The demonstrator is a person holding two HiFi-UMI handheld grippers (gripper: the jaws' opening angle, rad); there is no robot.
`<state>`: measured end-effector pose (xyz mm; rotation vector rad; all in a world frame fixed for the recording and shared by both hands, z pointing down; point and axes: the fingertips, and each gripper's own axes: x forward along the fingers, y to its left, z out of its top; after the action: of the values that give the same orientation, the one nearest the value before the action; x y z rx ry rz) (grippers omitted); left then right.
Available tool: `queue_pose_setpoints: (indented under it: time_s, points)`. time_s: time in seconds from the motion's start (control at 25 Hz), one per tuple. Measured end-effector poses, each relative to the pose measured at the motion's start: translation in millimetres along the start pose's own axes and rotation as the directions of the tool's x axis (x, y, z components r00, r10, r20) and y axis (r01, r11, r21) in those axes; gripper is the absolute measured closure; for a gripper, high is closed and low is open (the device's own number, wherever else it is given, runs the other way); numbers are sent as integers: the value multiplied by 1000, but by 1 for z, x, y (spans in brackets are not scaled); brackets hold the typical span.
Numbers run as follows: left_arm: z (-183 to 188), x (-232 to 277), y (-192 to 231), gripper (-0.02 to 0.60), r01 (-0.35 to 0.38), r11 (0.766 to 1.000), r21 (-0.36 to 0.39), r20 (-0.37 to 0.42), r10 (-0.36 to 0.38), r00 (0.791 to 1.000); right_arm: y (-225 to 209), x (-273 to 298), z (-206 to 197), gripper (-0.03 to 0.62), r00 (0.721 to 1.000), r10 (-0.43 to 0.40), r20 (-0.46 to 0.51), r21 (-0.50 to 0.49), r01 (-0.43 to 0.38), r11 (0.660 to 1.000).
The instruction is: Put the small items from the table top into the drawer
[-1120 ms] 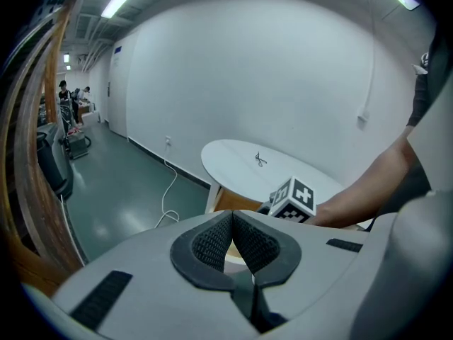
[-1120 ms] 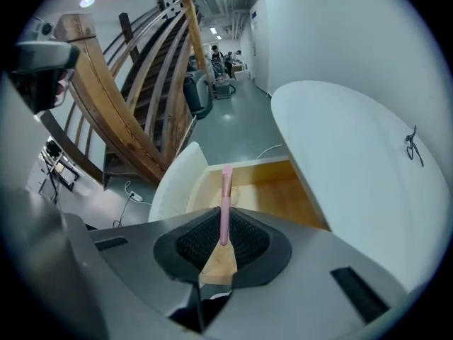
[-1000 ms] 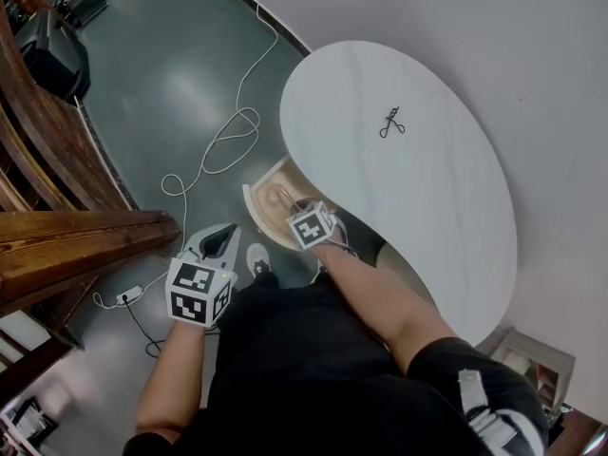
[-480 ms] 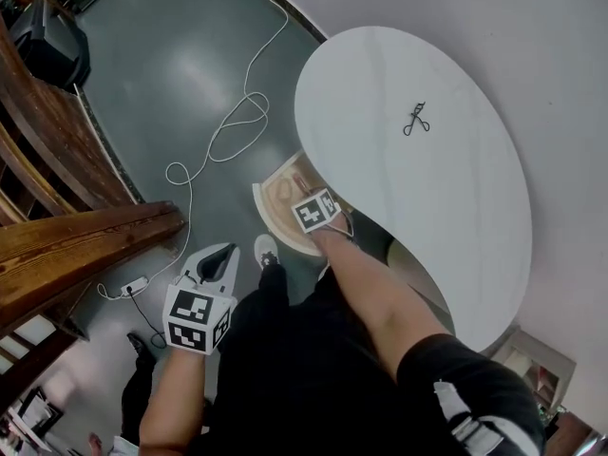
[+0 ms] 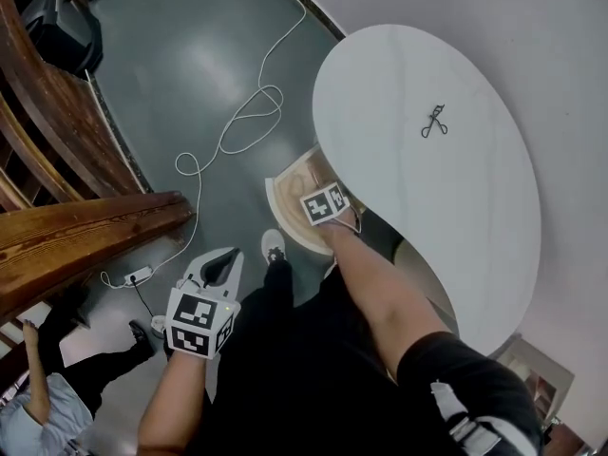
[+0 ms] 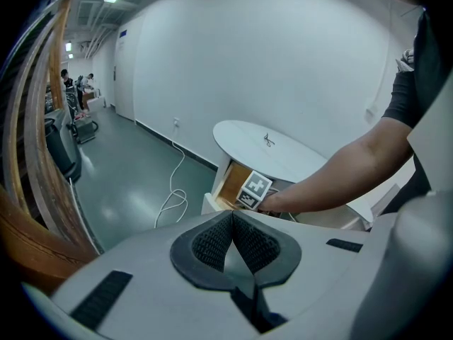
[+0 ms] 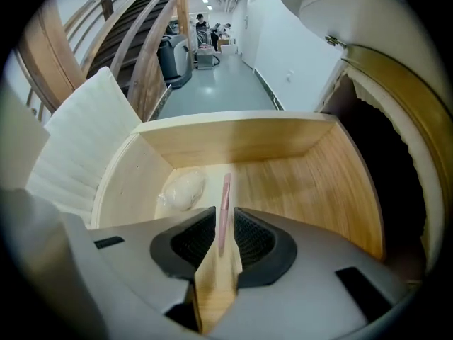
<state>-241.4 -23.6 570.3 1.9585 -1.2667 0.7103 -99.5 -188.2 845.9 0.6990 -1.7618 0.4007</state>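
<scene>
My right tool (image 7: pixel 225 227) is down in the drawer (image 7: pixel 311 179). Its jaws have just been opening, with a pink stick (image 7: pixel 226 197) unpinched between them. My left tool (image 6: pixel 231 222) is pressed together, empty. A curler (image 5: pixel 434 122) lies on the counter (image 5: pixel 380 74).

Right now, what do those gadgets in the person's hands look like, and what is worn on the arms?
The left gripper and right gripper are pale grey plastic shells with black ribbed pads. Each carries a white cube with black square markers. The right arm has a black short sleeve.
</scene>
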Motion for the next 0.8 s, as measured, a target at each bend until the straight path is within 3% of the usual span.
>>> queue_pose_setpoints:
  time_s: [0.24, 0.52, 0.68, 0.8]
  points:
    - [12, 2, -7, 566, 13, 1000, 16, 34, -13, 999, 17, -18, -5, 523, 999, 51, 18, -31, -50, 998]
    - [36, 3, -11, 566, 17, 1000, 14, 80, -18, 997, 27, -64, 1, 525, 988, 116, 102, -14, -115, 993]
    - [52, 1, -7, 565, -5, 1000, 29, 114, 2, 994, 42, -100, 0, 530, 965, 209, 156, 38, -217, 975]
    - [65, 0, -10, 565, -9, 999, 53, 136, 2, 991, 39, -141, 17, 534, 939, 231, 253, 59, -254, 965]
